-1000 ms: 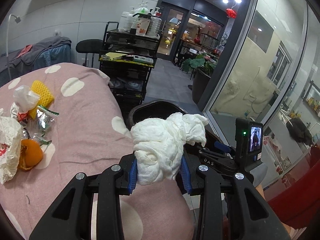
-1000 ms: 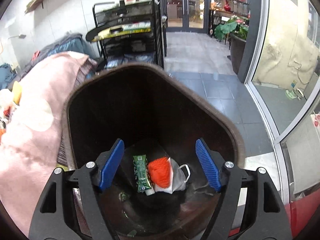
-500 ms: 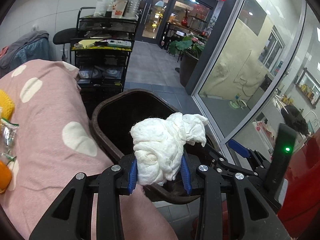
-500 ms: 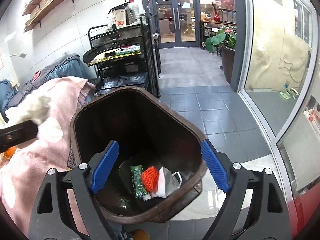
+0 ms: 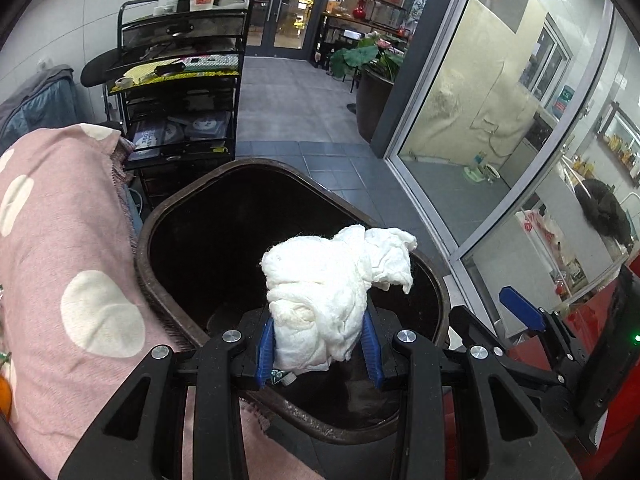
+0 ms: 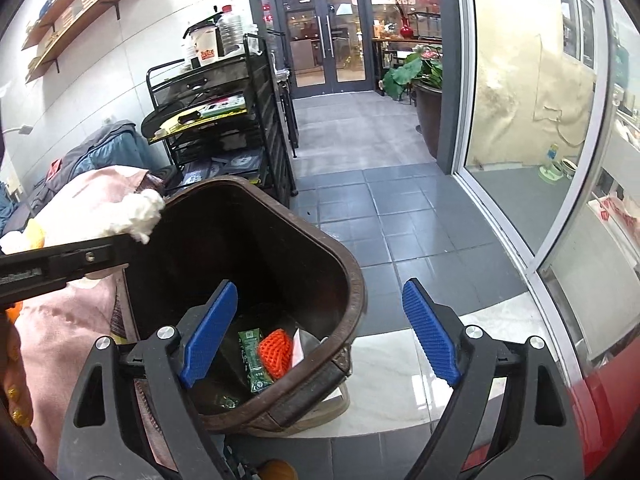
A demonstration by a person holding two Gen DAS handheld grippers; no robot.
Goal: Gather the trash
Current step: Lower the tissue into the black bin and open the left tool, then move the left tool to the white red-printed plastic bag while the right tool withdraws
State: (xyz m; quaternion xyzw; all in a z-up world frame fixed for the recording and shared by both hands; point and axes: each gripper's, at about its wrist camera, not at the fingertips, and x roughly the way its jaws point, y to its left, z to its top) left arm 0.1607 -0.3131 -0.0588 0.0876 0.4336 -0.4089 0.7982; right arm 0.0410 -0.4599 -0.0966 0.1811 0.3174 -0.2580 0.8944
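My left gripper (image 5: 318, 340) is shut on a crumpled white tissue wad (image 5: 332, 292) and holds it over the open mouth of the brown trash bin (image 5: 144, 240). In the right wrist view the wad (image 6: 140, 216) hangs just inside the bin's far left rim (image 6: 352, 280). My right gripper (image 6: 320, 332) stands open and empty above the bin's near edge. On the bin's bottom lie a green wrapper (image 6: 254, 356), an orange net (image 6: 276, 350) and a white scrap (image 6: 300, 350). One blue pad of the right gripper's fingers (image 5: 520, 308) shows at the right of the left wrist view.
A pink blanket with white dots (image 5: 60, 240) covers the surface left of the bin. A black wire rack (image 5: 180, 100) with bottles stands behind it. A glass wall (image 5: 500, 120) runs along the right, with a potted plant (image 5: 372, 80) on the grey tiled floor.
My left gripper carried the tissue wad from above the pink blanket to above the bin. My right gripper drew back out of the bin and its jaws spread wider.
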